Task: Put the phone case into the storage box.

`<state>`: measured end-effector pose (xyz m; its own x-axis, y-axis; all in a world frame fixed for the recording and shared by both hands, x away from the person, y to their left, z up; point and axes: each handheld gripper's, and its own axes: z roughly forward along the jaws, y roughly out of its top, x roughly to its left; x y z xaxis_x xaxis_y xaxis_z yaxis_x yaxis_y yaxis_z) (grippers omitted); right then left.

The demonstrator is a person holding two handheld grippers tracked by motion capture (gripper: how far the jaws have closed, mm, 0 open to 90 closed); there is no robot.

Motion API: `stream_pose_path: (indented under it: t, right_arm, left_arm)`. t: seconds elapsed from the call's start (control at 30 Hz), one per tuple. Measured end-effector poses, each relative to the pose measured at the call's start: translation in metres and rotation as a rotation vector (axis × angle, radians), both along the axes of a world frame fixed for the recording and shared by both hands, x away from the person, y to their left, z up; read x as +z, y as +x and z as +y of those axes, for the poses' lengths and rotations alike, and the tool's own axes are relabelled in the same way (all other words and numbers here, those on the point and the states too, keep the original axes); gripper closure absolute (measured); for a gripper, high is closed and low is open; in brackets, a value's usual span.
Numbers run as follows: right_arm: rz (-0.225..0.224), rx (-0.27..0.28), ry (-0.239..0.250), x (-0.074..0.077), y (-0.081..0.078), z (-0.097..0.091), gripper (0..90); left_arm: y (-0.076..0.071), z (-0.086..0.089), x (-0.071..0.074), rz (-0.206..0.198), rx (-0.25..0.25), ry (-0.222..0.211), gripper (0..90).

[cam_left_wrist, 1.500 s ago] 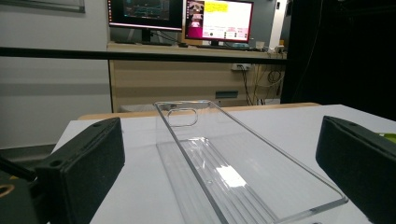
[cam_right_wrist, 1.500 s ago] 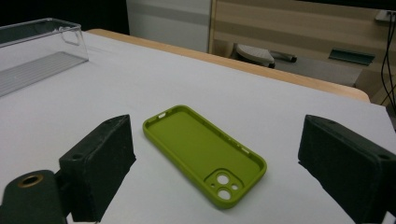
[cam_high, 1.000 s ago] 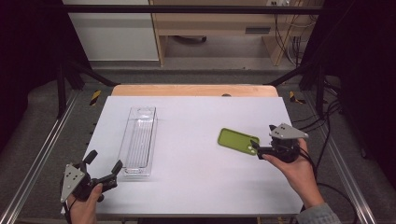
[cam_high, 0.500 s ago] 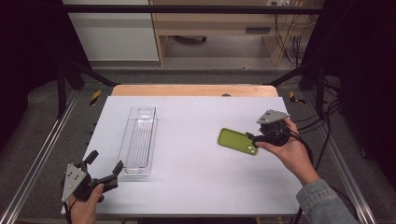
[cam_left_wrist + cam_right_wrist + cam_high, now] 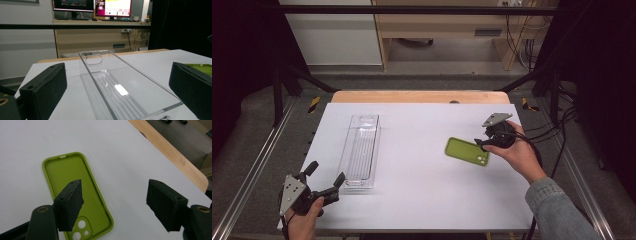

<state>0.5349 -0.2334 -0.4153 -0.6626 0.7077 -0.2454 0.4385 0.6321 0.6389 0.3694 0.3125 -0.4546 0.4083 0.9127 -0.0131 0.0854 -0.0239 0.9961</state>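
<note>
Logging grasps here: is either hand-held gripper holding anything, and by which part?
Nothing is held. The right hand-held gripper hangs open over the green phone case; the left hand-held gripper is open before the clear tray.

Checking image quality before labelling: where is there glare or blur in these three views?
Left gripper view: a bright glare patch on the clear plastic tray; the near black jaws are soft. Right gripper view: the green phone case is sharp, evenly lit. High view: the white table is bright, the surroundings dark.
</note>
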Motion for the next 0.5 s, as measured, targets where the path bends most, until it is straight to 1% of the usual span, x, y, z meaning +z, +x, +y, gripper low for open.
stream_pose_path:
  t: [0.3, 0.33, 0.4, 0.5]
  right_arm:
    - [0.028, 0.017, -0.021, -0.008, 0.009, 0.002, 34.1]
    - [0.037, 0.020, -0.028, -0.010, 0.011, 0.002, 34.9]
    - [0.040, 0.019, -0.022, -0.011, 0.012, 0.002, 35.3]
    - [0.042, 0.024, -0.031, -0.012, 0.013, 0.002, 37.0]
  left_arm:
    - [0.000, -0.001, 0.000, 0.004, -0.004, 0.009, 0.9]
    - [0.000, -0.001, 0.000, 0.005, -0.005, 0.008, 0.9]
    - [0.000, -0.001, 0.000, 0.008, -0.006, 0.009, 0.9]
    - [0.001, -0.002, -0.001, 0.012, -0.009, 0.009, 0.9]
